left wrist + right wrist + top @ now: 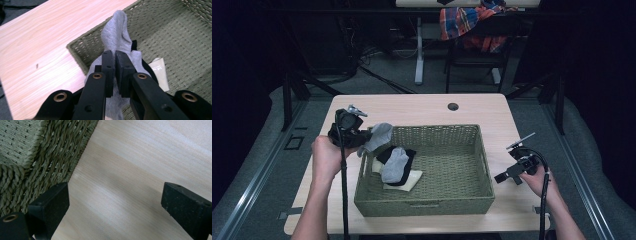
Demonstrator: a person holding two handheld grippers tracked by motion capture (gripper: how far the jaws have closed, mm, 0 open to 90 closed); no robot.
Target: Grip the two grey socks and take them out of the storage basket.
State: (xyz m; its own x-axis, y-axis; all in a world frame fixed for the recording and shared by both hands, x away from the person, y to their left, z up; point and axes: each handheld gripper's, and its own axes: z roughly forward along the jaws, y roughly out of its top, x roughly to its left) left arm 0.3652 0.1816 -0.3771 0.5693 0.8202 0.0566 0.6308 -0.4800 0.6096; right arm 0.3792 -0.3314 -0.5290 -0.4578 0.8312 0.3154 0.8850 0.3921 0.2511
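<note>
A: Left tool (362, 136) clamped on a grey sock (378, 138), jaws pressed together with the fabric pinched between the pads. Held over the left rim of the woven basket (447, 137), sock drooping from the tool across the rim, its lower end turned toward the inside.

B: Same in the left gripper view: sock (116, 35) rising past the closed jaws, over the basket corner (80, 51). Anything else inside?

A: Second grey sock (395, 166) lying in the basket's left half, on top of something black (408, 156), with a pale cream piece (410, 179) underneath. Probably more socks, though too small and dim to call.

B: And the right tool (512, 170)?

A: Jaws spread wide, nothing between them. Held low over the table (422, 107), just beside the basket's right wall, apart from it. Right gripper view: bare wood (140, 170) between the two jaws, woven basket wall (52, 157) at the left edge.

B: Basket position?

A: Standing flat near the middle of the table, toward the near edge.
</note>
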